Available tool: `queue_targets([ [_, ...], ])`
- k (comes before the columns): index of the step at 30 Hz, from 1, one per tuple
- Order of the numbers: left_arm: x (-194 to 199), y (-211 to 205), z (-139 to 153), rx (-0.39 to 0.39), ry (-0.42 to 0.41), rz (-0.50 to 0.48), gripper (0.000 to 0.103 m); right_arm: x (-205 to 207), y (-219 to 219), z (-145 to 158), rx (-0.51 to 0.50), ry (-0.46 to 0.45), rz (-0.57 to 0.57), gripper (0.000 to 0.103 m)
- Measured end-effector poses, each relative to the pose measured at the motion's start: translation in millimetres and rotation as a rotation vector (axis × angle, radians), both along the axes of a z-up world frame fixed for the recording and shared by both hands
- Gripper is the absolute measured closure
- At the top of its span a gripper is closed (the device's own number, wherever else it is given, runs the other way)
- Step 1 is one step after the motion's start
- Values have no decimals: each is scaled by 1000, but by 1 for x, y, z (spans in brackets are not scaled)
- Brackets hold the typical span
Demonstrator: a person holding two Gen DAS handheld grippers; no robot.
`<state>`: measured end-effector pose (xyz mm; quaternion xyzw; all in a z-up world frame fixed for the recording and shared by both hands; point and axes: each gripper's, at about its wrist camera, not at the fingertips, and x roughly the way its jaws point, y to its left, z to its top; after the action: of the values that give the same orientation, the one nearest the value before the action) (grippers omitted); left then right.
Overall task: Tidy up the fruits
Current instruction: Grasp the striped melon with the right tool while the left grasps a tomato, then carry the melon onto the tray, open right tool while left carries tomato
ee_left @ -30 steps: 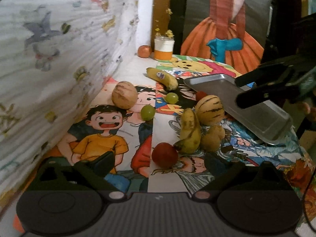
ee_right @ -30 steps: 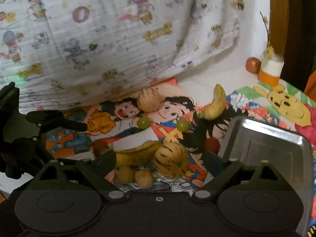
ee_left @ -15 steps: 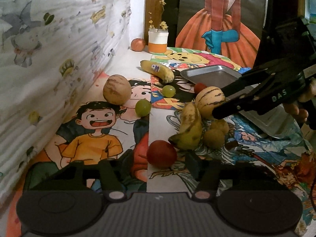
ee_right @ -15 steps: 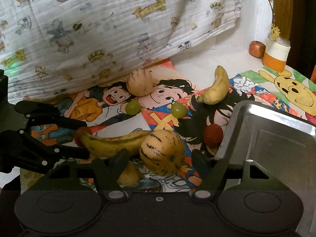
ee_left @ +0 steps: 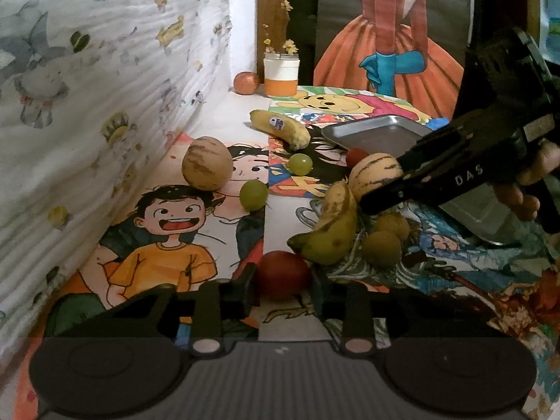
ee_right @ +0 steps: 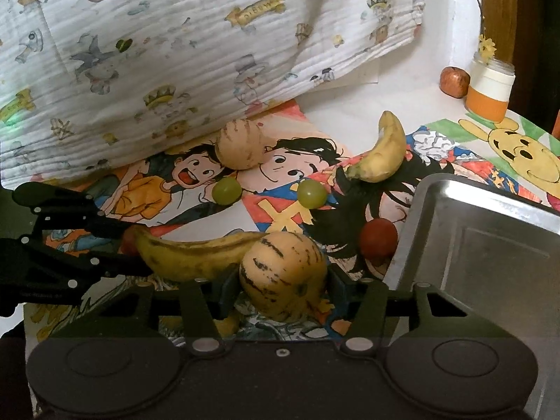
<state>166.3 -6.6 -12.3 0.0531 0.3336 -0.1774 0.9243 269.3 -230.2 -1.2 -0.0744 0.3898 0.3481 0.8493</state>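
Left gripper [ee_left: 284, 290] clamped round red tomato [ee_left: 284, 278], one finger on each side, low on the counter [ee_left: 245, 122]. Just ahead and right of it: spotted banana [ee_left: 329, 231], touching tomato's far side, two small brown fruits [ee_left: 381, 246] beside it. Further ahead: striped melon [ee_left: 374, 176], right gripper [ee_left: 371, 206] reaching in from the right at it. Ahead-left: plain melon [ee_left: 207, 162], two green grapes [ee_left: 253, 194] between. Far ahead: second banana [ee_left: 280, 127] with sticker, metal tray [ee_left: 371, 134] to its right, jar [ee_left: 281, 73] and small apple [ee_left: 246, 83] at the back.

Right gripper [ee_right: 283, 292] closed on striped melon [ee_right: 283, 276], fingers pressed on both flanks. Spotted banana [ee_right: 196, 253] touching melon on the left, left gripper [ee_right: 115, 241] seen beyond it. Metal tray [ee_right: 490, 245] just right of gripper, small red fruit [ee_right: 378, 238] at tray's near corner. Second banana [ee_right: 381, 154], grapes [ee_right: 311, 193] and plain melon [ee_right: 241, 145] ahead.
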Motion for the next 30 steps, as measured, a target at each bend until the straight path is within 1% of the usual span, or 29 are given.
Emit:
queue_targets([
  [10,2,-1,0,-4,-7,18,68,-3,-2,0,26,-11,-23,49],
  [14,-3,-1,1,-4,-6,39,68,-8,-8,0,70,-4,-30,49],
  [18,-10,5,5,-29,0,97,68,-13,-21,5,129,3,-51,49],
  [24,-14,8,20,-94,-66,160,68,-19,-46,24,186,-21,-85,49],
  [30,3,-17,45,-151,-131,187,68,-17,-80,45,206,-82,-182,49],
])
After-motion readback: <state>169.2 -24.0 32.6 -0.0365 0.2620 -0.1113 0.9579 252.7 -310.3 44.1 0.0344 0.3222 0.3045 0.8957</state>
